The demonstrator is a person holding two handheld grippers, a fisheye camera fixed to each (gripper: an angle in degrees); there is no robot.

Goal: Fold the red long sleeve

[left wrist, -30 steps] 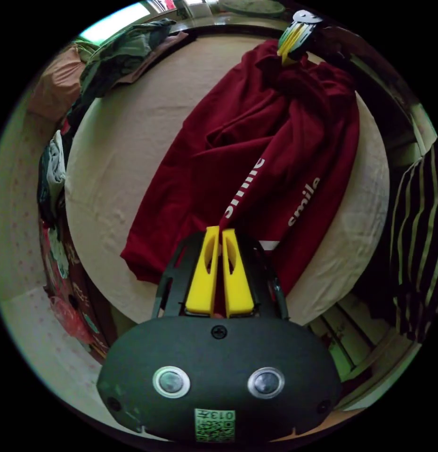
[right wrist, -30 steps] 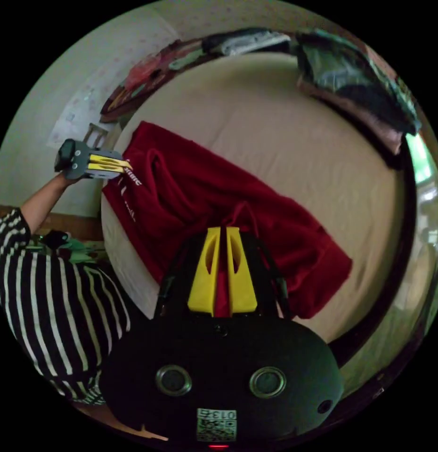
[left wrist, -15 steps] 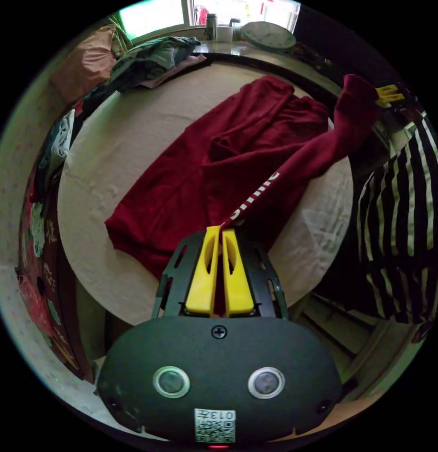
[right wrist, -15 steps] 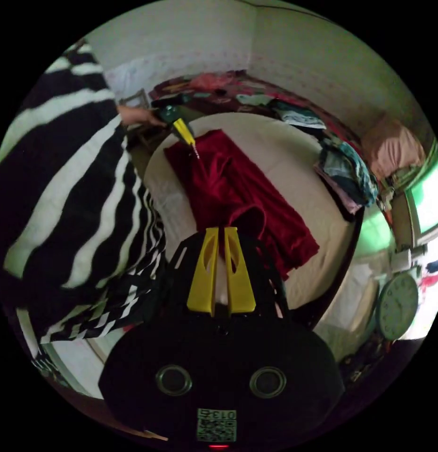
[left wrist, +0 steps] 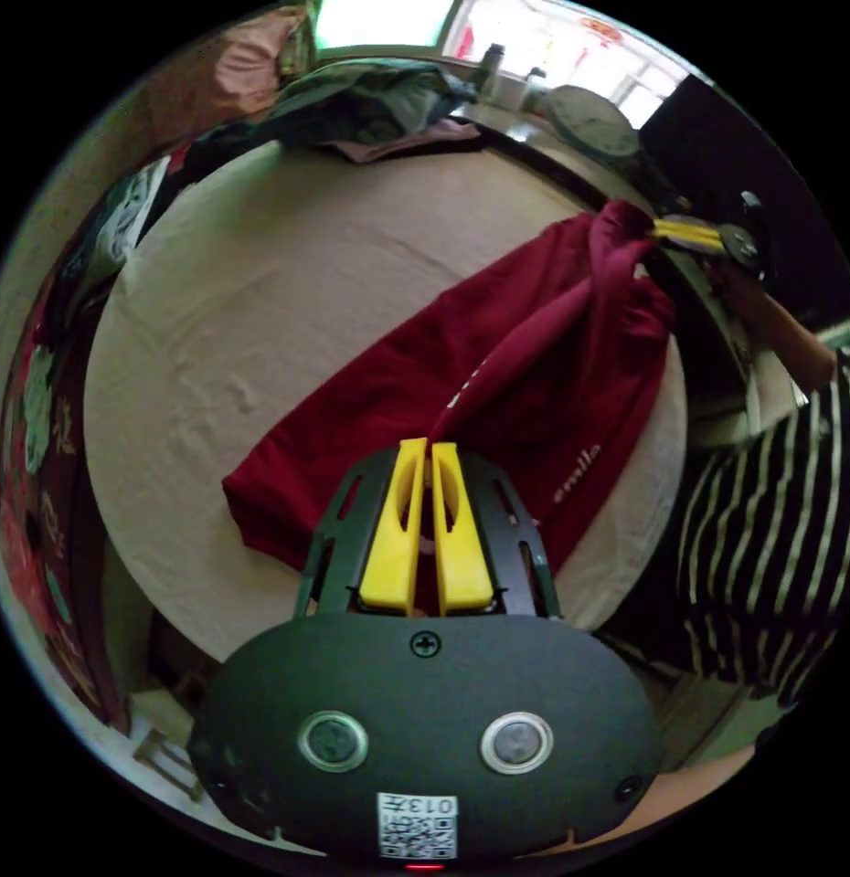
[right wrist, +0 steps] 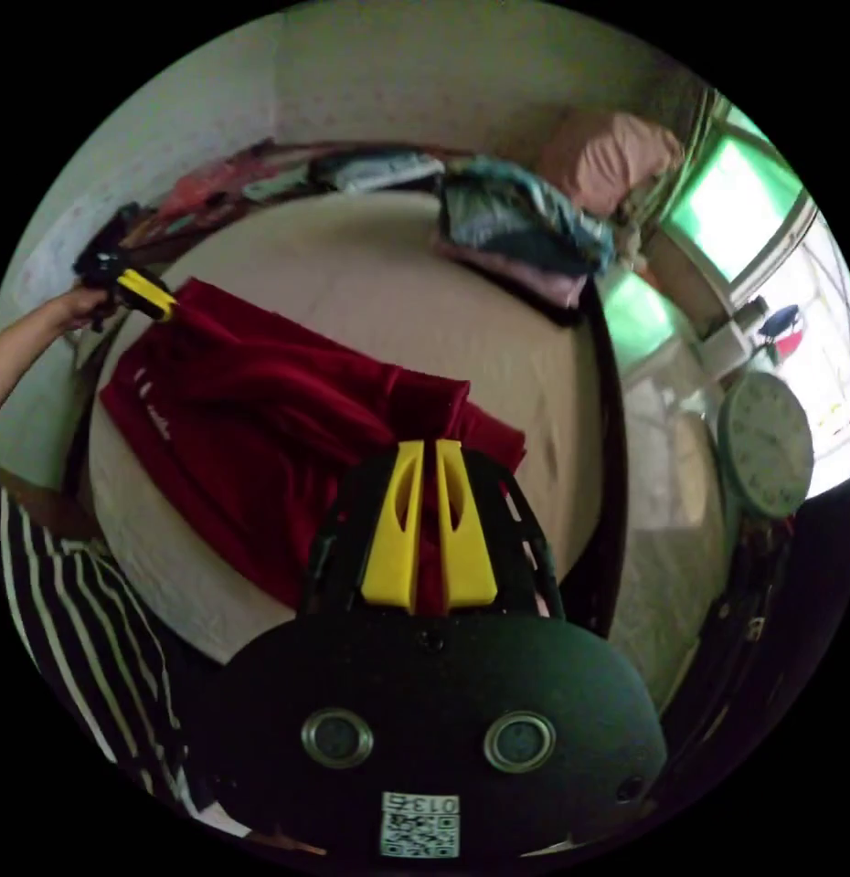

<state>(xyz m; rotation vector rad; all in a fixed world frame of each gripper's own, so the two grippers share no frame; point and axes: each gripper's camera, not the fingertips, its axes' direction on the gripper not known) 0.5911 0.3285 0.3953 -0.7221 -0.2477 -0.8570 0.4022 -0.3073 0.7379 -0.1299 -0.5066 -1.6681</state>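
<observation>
The red long sleeve (left wrist: pixel 498 384) lies across the near part of a beige-covered bed (left wrist: pixel 260 292), partly raised between the two tools. The left gripper (left wrist: pixel 427 449) has its yellow jaws pressed nearly together on a bunched fold of the red cloth; the right gripper (right wrist: pixel 427 448) is likewise closed on a fold, with red fabric showing between its jaws. In the left gripper view the right gripper (left wrist: pixel 685 234) appears at the far end of the garment, and in the right gripper view the left gripper (right wrist: pixel 149 294) appears at the opposite end. Compared with half a second ago, when one lettered sleeve hung stretched off the bed edge toward the person, the cloth now sits drawn back over the body of the garment, a long ridge running between the two grips. This is judged to be a sleeve being carried inward for a first fold, not yet laid flat or released. The fabric looks soft, fairly heavy knit, matte, draping in broad rounded folds with white lettering (left wrist: pixel 576 461) near one edge. The bed cover is lightly wrinkled. A heap of mixed clothes (right wrist: pixel 516 228) sits at the far side, and a round clock (right wrist: pixel 765 445) lies beyond the bed rim. The person's striped sleeve (left wrist: pixel 763 566) is at the near edge.
</observation>
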